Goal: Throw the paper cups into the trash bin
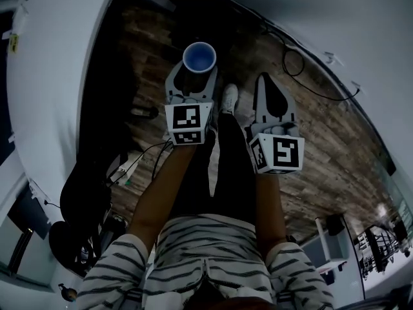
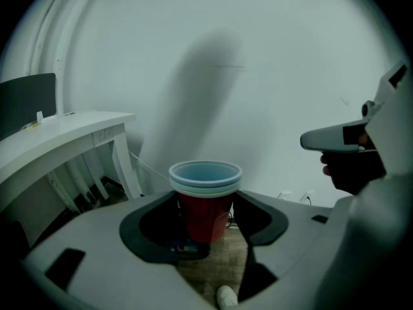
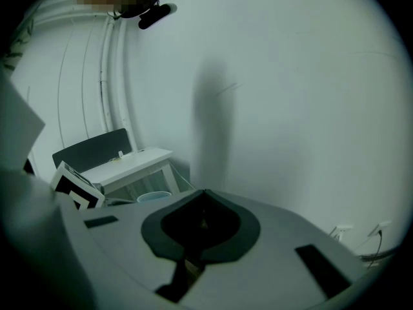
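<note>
You are gripping a nested stack of paper cups (image 2: 205, 202) in your left gripper (image 1: 193, 71). Its jaws are standing wide apart and pressing on both sides of the red outer cup. The stack is sitting upright between them with its pale blue rims on top, and it is hanging in the air above the wooden floor (image 1: 322, 141), just beyond your shoe (image 1: 229, 99). You are holding your right gripper (image 3: 203, 199) beside it on the right. Its jaws are meeting at the tips with nothing between them. A white table (image 2: 58, 134) is standing to the far left, against the white wall (image 2: 271, 76) that both grippers are facing.
</note>
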The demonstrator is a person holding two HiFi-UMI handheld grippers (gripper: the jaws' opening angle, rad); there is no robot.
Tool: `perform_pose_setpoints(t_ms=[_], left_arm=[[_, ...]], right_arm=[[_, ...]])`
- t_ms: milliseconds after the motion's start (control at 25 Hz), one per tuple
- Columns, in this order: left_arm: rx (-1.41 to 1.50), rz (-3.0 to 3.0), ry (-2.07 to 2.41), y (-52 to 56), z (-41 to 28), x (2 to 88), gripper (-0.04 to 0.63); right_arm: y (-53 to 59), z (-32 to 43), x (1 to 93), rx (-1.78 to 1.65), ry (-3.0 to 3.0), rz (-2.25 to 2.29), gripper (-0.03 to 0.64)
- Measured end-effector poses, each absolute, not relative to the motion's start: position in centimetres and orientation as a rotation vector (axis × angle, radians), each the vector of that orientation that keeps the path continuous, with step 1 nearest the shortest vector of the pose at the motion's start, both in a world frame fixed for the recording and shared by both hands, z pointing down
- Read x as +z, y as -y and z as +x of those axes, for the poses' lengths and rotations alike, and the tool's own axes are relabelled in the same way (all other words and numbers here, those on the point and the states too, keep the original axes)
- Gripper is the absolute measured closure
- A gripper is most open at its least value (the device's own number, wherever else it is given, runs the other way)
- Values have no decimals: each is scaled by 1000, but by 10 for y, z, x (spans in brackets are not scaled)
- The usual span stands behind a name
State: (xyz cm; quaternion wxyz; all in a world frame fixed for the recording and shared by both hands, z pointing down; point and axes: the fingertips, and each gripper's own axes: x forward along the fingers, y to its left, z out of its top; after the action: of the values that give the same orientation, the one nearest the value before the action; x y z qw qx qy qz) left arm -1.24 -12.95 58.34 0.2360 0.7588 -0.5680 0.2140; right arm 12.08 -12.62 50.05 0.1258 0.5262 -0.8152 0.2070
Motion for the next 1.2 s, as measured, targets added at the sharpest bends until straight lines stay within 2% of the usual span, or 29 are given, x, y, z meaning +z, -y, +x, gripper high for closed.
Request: perform_pose_setpoints(t_ms=[1200], left_arm=[[736, 1971, 1438, 155, -15, 747, 310]], right_arm=[[113, 108, 578, 712, 2340, 1457, 607]])
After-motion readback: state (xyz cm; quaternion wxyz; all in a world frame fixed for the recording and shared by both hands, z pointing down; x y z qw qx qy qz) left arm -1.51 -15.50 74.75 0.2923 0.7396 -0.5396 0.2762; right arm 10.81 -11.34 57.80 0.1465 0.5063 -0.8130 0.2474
